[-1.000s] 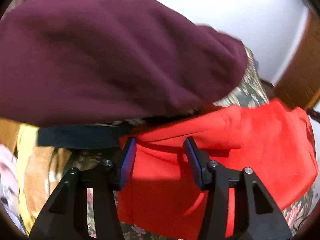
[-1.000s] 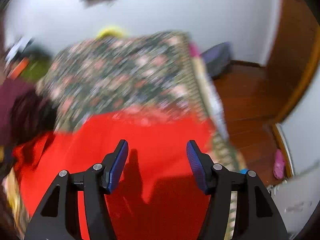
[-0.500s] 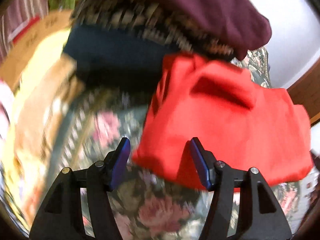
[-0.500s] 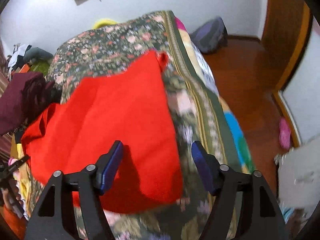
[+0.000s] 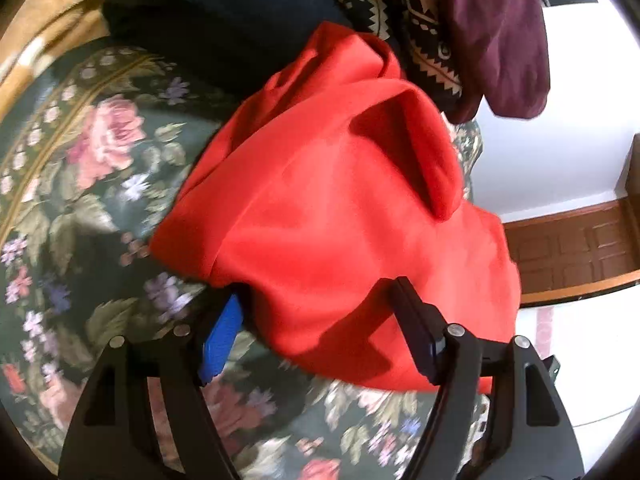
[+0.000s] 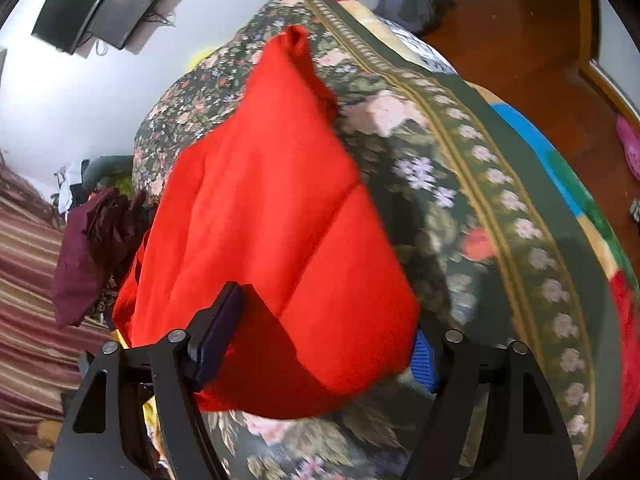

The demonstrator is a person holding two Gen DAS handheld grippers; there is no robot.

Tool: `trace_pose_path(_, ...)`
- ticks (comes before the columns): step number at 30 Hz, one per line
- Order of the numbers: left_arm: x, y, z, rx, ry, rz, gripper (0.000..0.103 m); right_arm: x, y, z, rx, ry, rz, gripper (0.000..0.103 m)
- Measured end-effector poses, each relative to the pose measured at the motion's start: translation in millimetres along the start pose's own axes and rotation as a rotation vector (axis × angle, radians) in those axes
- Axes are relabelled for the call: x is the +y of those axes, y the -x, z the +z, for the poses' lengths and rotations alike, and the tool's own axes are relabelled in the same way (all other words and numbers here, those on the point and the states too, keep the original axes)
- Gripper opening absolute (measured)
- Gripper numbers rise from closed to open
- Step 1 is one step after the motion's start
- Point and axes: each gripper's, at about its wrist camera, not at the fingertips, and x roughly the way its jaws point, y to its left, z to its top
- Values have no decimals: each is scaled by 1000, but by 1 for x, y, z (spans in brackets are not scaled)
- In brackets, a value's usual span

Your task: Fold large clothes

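A large red garment (image 5: 336,208) lies rumpled on a dark floral bedspread (image 5: 92,184). It also shows in the right wrist view (image 6: 272,208), stretched away from me with a seam across it. My left gripper (image 5: 320,332) is open, its jaws straddling the garment's near edge, with cloth lying between them. My right gripper (image 6: 320,332) is open too, its jaws either side of the garment's near corner. Neither gripper is closed on the cloth.
A maroon garment (image 5: 500,32) hangs over a patterned black cloth (image 5: 424,20) and a navy one (image 5: 224,20) behind the red one. The maroon garment (image 6: 92,240) is at the left. The bed's edge (image 6: 540,208) drops to a wooden floor (image 6: 520,48) on the right.
Both grippers have dropped low and moved in on the red garment. Its near edge now lies between each pair of open jaws. The maroon garment has gone to the back.
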Motion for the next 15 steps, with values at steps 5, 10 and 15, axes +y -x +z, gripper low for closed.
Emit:
trace_pose_path(5,-7,-8,0,-48,1,-30,64,3,9,2,-25,4,38,16)
trace_pose_path(10,-31,4,-15,-111,-170,91,8,14,42,-2,-114,70,49,13)
trace_pose_path(15,-61,39,-41,-153,-360,128,4,25,72,-12,-154,130,52,11)
